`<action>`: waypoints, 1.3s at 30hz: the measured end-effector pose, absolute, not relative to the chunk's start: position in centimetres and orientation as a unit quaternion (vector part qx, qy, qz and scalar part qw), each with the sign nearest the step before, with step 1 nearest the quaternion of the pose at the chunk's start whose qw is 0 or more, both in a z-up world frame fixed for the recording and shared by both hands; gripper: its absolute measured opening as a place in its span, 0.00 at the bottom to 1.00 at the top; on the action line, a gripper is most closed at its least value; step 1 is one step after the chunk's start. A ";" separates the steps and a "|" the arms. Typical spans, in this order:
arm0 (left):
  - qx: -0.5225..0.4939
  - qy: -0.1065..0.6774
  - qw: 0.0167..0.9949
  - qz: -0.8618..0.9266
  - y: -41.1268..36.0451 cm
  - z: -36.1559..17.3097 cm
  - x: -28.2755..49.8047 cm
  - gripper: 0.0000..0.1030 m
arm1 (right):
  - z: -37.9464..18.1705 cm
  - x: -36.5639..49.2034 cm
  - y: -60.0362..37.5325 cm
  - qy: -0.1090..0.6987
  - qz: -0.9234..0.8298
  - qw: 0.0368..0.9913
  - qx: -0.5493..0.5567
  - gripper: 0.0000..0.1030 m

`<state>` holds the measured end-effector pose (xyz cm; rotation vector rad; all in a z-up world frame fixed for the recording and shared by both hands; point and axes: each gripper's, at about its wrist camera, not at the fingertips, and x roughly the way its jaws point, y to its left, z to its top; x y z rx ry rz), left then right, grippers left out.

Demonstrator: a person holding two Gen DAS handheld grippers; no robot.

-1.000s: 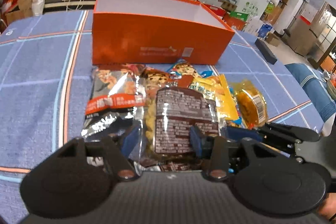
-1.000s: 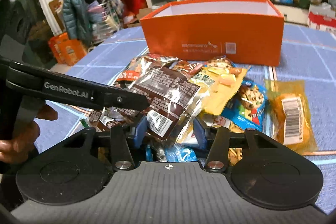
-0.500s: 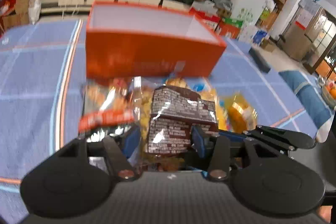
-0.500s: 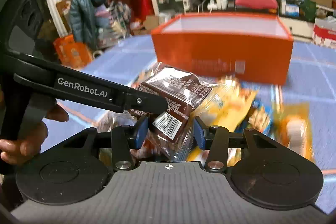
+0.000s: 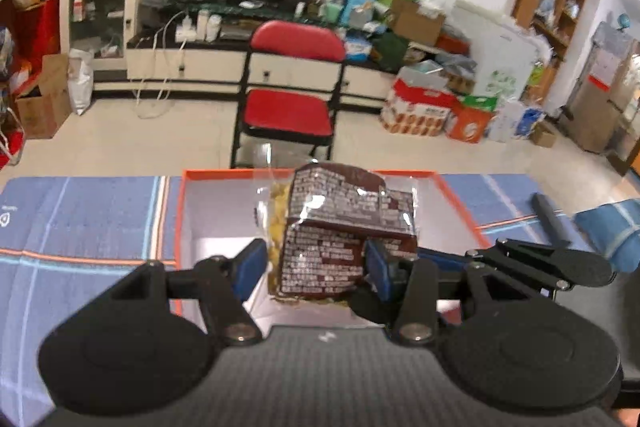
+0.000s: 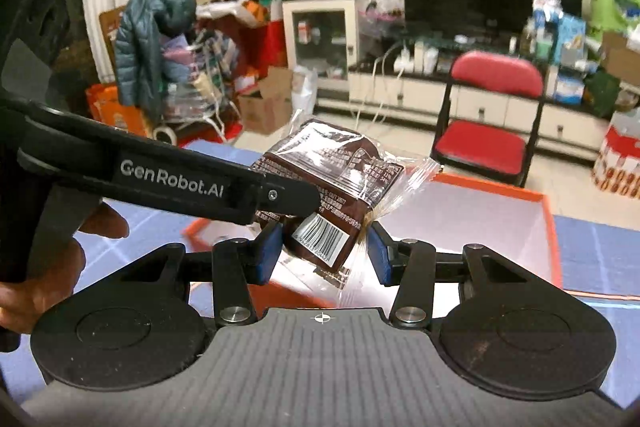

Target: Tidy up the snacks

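My left gripper is shut on a brown snack packet with a clear side showing yellow pieces. It holds the packet over the open orange box, whose white inside shows below. My right gripper is shut on the same brown snack packet, at its barcode end and clear plastic edge. The orange box lies under it. The left gripper's body crosses the right wrist view from the left, touching the packet. The other snacks are out of view.
The blue checked tablecloth surrounds the box. A red folding chair stands past the table's far edge. A dark bar lies on the table at the right. Cluttered shelves and a TV are behind.
Both grippers have lifted the brown packet off the snack pile and carried it forward, up and over the orange box. The pile has dropped out of view.
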<state>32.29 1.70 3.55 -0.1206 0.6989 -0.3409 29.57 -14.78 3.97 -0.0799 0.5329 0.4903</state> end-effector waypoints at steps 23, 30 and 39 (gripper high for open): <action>-0.044 0.270 0.951 -0.145 2.4 6.9 12.9 0.73 | 7.7 10.3 -22.1 0.183 0.114 0.976 0.028 0.92; -0.055 0.286 0.948 -0.131 2.2 4.4 4.9 0.74 | 4.1 2.1 -23.7 0.218 0.079 0.972 0.039 0.92; -0.015 0.331 0.932 -0.149 0.5 0.8 1.4 0.74 | -1.7 -3.6 -26.8 0.262 0.057 0.963 0.031 0.92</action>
